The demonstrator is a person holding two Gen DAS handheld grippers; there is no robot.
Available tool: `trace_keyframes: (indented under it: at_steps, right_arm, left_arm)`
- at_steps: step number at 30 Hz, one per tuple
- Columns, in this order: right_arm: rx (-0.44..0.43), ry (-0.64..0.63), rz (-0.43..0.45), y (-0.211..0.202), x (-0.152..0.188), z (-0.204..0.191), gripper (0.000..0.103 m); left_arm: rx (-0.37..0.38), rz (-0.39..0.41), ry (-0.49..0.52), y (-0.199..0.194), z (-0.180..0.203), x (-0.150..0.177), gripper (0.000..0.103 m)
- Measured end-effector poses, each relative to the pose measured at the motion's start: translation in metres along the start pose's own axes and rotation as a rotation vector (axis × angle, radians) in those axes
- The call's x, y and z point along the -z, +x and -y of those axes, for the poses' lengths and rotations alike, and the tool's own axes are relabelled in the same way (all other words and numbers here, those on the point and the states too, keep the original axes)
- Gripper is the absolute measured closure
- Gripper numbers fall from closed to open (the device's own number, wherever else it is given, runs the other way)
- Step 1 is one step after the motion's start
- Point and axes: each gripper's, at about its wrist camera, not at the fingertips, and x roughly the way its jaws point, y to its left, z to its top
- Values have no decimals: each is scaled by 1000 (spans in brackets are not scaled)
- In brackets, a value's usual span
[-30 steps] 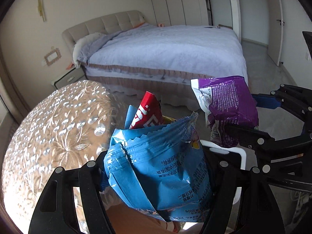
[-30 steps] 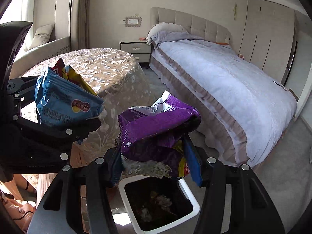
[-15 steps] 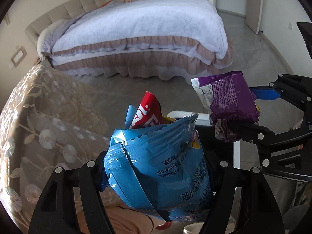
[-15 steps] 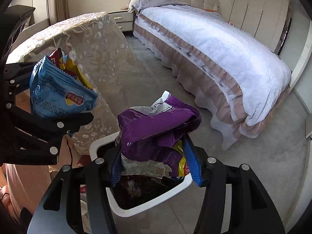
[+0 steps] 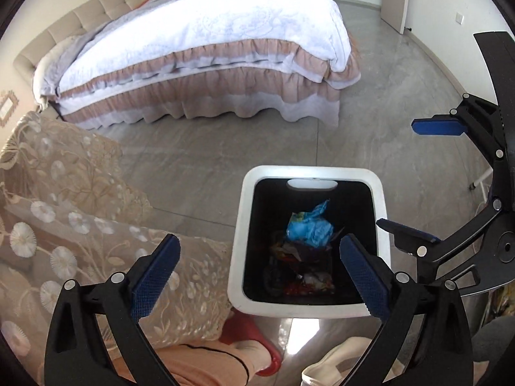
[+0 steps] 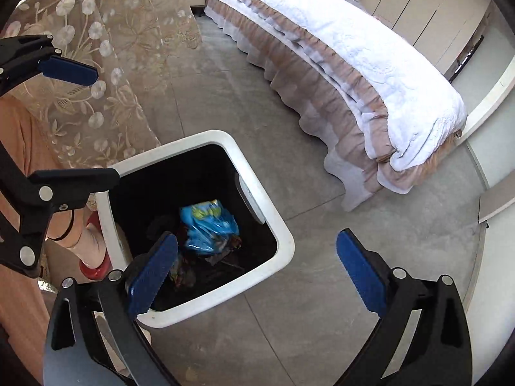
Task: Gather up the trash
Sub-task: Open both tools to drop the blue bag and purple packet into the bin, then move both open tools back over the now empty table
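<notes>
The snack bags have left both grippers and now lie in the bin (image 5: 238, 244). The bin stands on the floor beside the cloth-covered counter (image 5: 64, 212), right under the grippers, so dropped trash falls in. The left hand-held gripper (image 5: 257, 270) and the right hand-held gripper (image 6: 254, 270) are both spread wide and hold nothing. The blue bag (image 5: 309, 228) lies on top of the pile.

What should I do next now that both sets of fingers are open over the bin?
Probably lift both away toward the table. The left gripper and right gripper are open and empty, and the blue wrapper lies inside the white bin.
</notes>
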Motion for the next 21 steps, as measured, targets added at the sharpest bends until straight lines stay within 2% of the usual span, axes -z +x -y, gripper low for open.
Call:
trace_keyframes:
  at_steps: [6, 10, 16, 21]
  right_arm:
    - [17, 9, 168, -52, -37, -12, 5]
    - [-20, 15, 275, -87, -68, -26, 5]
    - [-73, 7, 396, -128, -111, -58, 5]
    - [-115, -21, 538, -171, -141, -101, 5]
  left_arm:
    - [-108, 112, -122, -63, -34, -3, 5]
    - [-172, 187, -253, -112, -69, 5, 5]
    - [-315, 281, -427, -180, -119, 33, 5]
    - [-420, 340, -562, -235, -155, 65, 5]
